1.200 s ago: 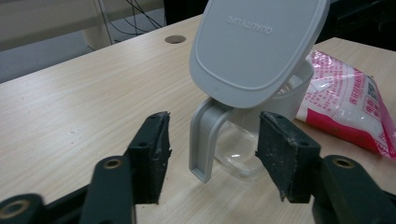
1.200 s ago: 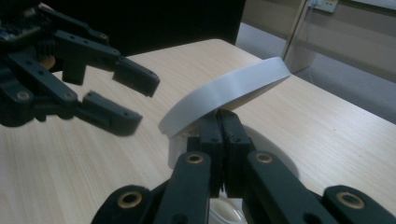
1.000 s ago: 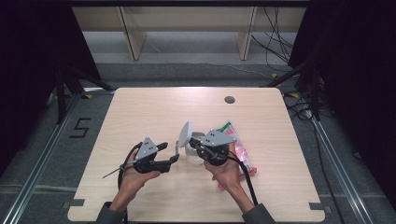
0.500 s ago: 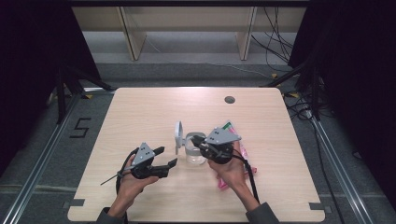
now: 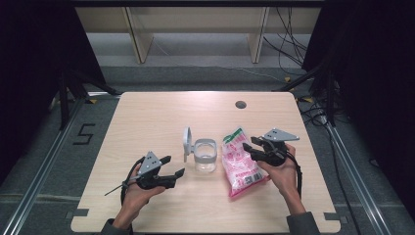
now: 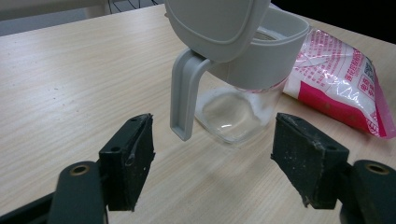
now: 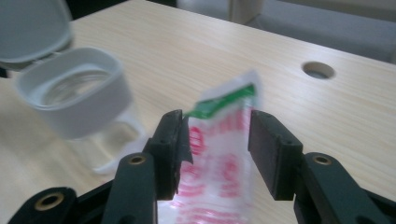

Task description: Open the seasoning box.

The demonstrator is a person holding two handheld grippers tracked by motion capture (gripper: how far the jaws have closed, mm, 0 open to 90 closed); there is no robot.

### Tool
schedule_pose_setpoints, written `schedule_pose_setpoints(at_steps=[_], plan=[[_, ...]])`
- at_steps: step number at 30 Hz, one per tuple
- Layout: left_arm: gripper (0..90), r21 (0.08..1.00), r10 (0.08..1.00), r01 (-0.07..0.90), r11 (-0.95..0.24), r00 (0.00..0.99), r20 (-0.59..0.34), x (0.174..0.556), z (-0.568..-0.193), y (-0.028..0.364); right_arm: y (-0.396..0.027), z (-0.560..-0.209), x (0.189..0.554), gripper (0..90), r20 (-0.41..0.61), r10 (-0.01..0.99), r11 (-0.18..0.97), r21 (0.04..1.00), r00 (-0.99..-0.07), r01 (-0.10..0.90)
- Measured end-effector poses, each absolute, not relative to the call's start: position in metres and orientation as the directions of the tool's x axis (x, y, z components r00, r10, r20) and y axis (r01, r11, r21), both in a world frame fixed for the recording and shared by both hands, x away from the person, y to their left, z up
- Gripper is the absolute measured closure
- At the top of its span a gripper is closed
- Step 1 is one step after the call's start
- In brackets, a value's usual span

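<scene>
A clear glass jar [image 5: 205,161] with a grey collar stands mid-table, its grey flip lid [image 5: 187,143] raised on the left side. The left gripper view shows the jar [image 6: 233,109] and lid [image 6: 215,23] just beyond my left gripper [image 6: 219,161], which is open with nothing between its jaws. My left gripper [image 5: 172,165] sits left of the jar, pointing at it. A pink and white bag [image 5: 240,165] lies right of the jar. My right gripper [image 5: 251,144] is at the bag's top end. Its jaws have just been opening, and the bag's green-edged top [image 7: 219,126] stands between them, loose, in my right gripper [image 7: 217,140].
A round cable hole [image 5: 240,104] is in the table near the far right edge. Wooden shelf legs and loose cables are on the floor beyond the table [image 5: 147,112]. A "5" mark [image 5: 84,133] is on the floor to the left.
My right gripper has moved right, from the jar to the bag's top, and its jaws have opened. The jar now stands alone with its lid up. My left gripper has barely moved.
</scene>
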State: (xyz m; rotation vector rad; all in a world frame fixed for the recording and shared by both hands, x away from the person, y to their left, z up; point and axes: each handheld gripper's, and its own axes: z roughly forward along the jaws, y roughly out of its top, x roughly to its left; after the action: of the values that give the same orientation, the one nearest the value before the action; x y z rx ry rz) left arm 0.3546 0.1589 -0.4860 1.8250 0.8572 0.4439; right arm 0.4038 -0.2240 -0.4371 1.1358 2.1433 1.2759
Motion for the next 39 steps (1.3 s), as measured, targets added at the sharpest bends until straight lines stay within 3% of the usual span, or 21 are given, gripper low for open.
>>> schedule_pose_setpoints(at_steps=[4, 14, 17, 20, 24, 26, 33, 35, 39], plan=[[28.5, 0.907, 0.733, 0.358, -0.22, 0.674, -0.088, 0.354, -0.486, 0.159, -0.231, -0.447, 0.41, 53.8, 0.083, 0.829, 0.233, 0.848, -0.553, 0.475], [28.0, 0.903, 0.728, 0.363, -0.23, 0.68, -0.088, 0.354, -0.488, 0.157, -0.229, -0.465, 0.425, 52.7, 0.05, 0.83, 0.291, 0.811, -0.556, 0.507], [27.9, 0.904, 0.728, 0.367, -0.22, 0.679, -0.099, 0.355, -0.489, 0.157, -0.23, -0.47, 0.43, 56.5, 0.127, 0.82, 0.243, 0.805, -0.558, 0.541], [27.9, 0.904, 0.714, 0.351, -0.243, 0.695, -0.078, 0.356, -0.489, 0.158, -0.231, -0.475, 0.435, 63.0, 0.124, 0.826, 0.247, 0.799, -0.551, 0.549], [28.0, 0.904, 0.719, 0.352, -0.242, 0.691, -0.077, 0.356, -0.488, 0.158, -0.233, -0.481, 0.437, 80.3, 0.156, 0.808, 0.239, 0.794, -0.568, 0.559], [28.0, 0.902, 0.718, 0.358, -0.242, 0.691, -0.082, 0.356, -0.489, 0.159, -0.232, -0.48, 0.435, 84.3, 0.146, 0.807, 0.258, 0.785, -0.573, 0.563], [28.0, 0.904, 0.732, 0.373, -0.21, 0.672, -0.108, 0.355, -0.489, 0.16, -0.243, -0.478, 0.425, 89.0, 0.105, 0.821, 0.266, 0.8, -0.562, 0.538], [28.1, 0.905, 0.727, 0.369, -0.212, 0.678, -0.106, 0.356, -0.488, 0.161, -0.246, -0.479, 0.417, 89.6, 0.174, 0.834, 0.19, 0.8, -0.523, 0.57], [28.1, 0.907, 0.73, 0.371, -0.202, 0.674, -0.113, 0.356, -0.489, 0.161, -0.257, -0.48, 0.409, 89.6, 0.164, 0.84, 0.186, 0.809, -0.517, 0.558]])
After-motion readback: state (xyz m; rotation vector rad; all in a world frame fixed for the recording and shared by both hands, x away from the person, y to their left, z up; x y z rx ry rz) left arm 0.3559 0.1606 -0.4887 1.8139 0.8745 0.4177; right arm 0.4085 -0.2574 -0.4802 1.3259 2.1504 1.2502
